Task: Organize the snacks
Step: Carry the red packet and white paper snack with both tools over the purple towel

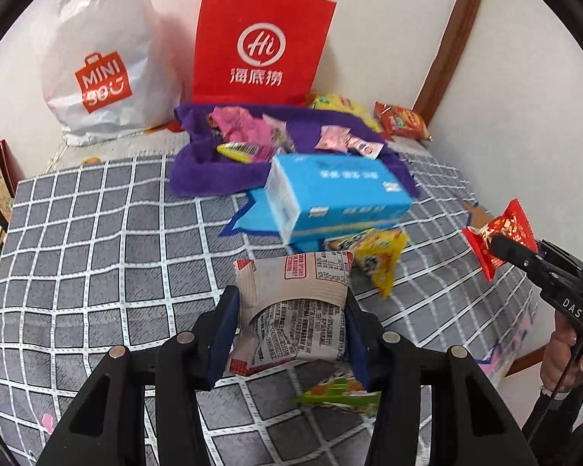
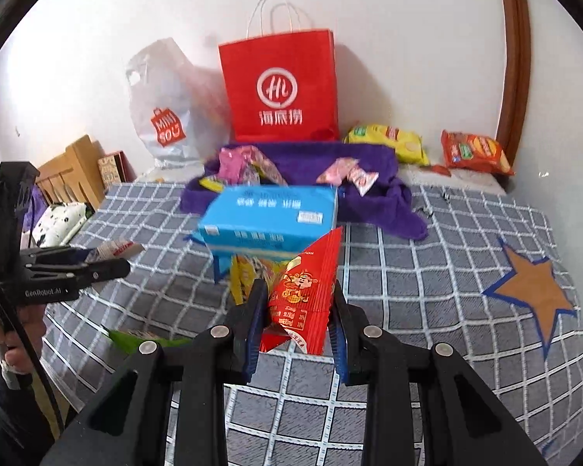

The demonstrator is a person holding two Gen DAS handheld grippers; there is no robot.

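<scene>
Pinching a puffy white snack packet (image 1: pixel 291 303) between its blue-padded fingers (image 1: pixel 223 334), the left gripper (image 1: pixel 291 326) holds it clear above the grey checked bedcover (image 1: pixel 97 252); the packet shows red-framed panels and dense black print, its middle squeezed in by narrowly set jaws. Alongside, the right gripper (image 2: pixel 297 310) clamps a red snack packet (image 2: pixel 303 295) printed with a cartoon figure, its jaws nearly together and the packet standing upright between them above the cover. Beyond both lie a yellow snack pack (image 1: pixel 377 256) and a green wrapper (image 1: pixel 338 392) on the cover, near a blue tissue box (image 1: pixel 330 198). Farther back, a purple towel (image 2: pixel 369 194) carries pink sweets (image 2: pixel 346 173), with a red paper bag (image 2: pixel 280 85) and a white plastic bag (image 1: pixel 97 58) against the wall.
</scene>
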